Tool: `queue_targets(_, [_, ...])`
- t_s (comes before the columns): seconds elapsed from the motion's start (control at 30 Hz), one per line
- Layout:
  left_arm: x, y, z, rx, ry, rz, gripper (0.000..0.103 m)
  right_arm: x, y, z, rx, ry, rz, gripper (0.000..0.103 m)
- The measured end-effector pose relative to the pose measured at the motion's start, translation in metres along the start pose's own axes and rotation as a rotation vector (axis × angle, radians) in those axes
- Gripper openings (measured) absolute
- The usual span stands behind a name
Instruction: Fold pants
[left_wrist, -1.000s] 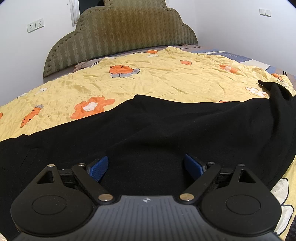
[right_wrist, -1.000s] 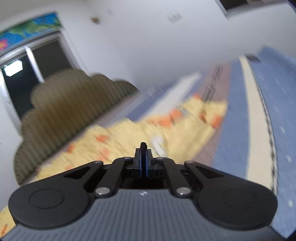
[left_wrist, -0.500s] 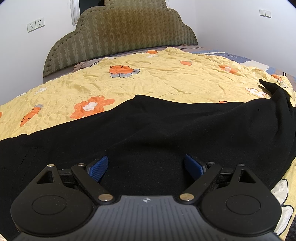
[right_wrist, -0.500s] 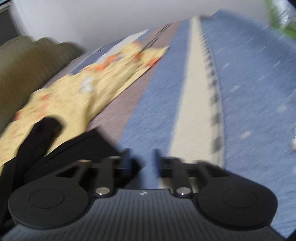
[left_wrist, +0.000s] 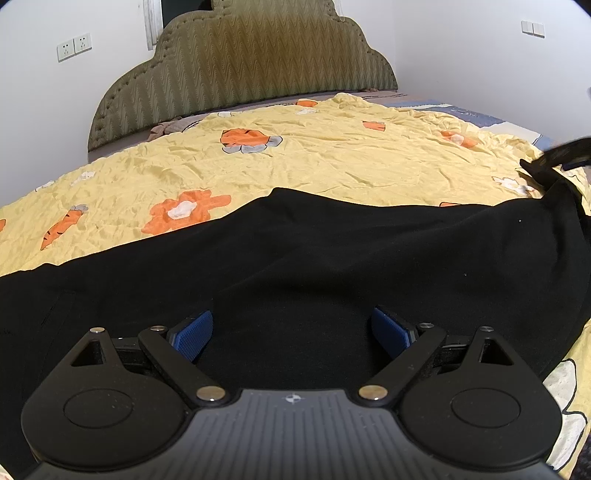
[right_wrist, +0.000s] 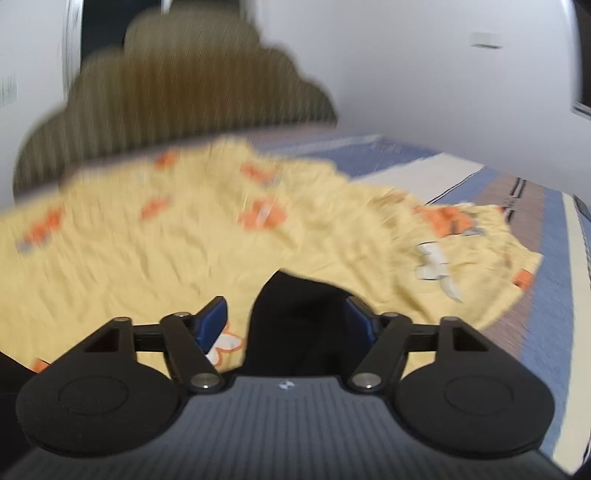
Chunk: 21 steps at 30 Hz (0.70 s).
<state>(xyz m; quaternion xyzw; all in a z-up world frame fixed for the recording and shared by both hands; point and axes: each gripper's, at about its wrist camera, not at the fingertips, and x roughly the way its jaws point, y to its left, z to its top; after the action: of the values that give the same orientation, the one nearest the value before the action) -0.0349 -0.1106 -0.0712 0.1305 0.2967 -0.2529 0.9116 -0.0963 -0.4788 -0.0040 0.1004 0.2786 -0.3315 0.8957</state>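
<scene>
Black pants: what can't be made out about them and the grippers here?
- Black pants: ends cut off by left wrist frame edges; near part hidden behind the left gripper.
- Right gripper: motion blur; contact with the pant end unclear.
- Yellow quilt: print smeared.

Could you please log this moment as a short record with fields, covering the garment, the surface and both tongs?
garment: black pants spread flat across the bed
surface: yellow carrot-print sheet, crumpled
backdrop: green padded headboard
left tongs: open, low over the pants, holding nothing
right tongs: open, a black end of the pants between the fingers, not clamped
image quality: right wrist view motion-blurred
</scene>
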Motion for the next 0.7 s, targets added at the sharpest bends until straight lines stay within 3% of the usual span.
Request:
queue_targets(0.1, [0.0, 0.0, 0.0, -0.001, 0.0, -0.001, 0.093, 0.038, 0.034, 0.001, -0.204, 0.068, -0.128, 0.069])
queue_targets(0.13, [0.0, 0.0, 0.0, -0.001, -0.001, -0.002, 0.094, 0.046, 0.04, -0.003, -0.273, 0.077, -0.184, 0.055])
queue_targets(0.17, [0.0, 0.0, 0.0, -0.001, -0.001, -0.003, 0.094, 0.051, 0.043, -0.005, -0.317, 0.084, -0.23, 0.027])
queue_targets(0.23, [0.0, 0.0, 0.0, -0.003, -0.001, -0.003, 0.094, 0.051, 0.035, -0.005, -0.282, 0.094, -0.223, 0.003])
queue_targets(0.5, [0.0, 0.001, -0.001, -0.002, -0.001, -0.004, 0.094, -0.001, -0.039, 0.018, 0.218, -0.046, 0.043, 0.003])
queue_targets(0.63, [0.0, 0.001, -0.001, -0.003, -0.001, -0.005, 0.094, -0.046, -0.08, 0.028, 0.49, -0.224, 0.205, 0.003])
queue_targets(0.7, [0.0, 0.001, -0.001, -0.002, -0.001, -0.004, 0.094, -0.075, -0.1, 0.017, 0.59, -0.304, 0.246, 0.003])
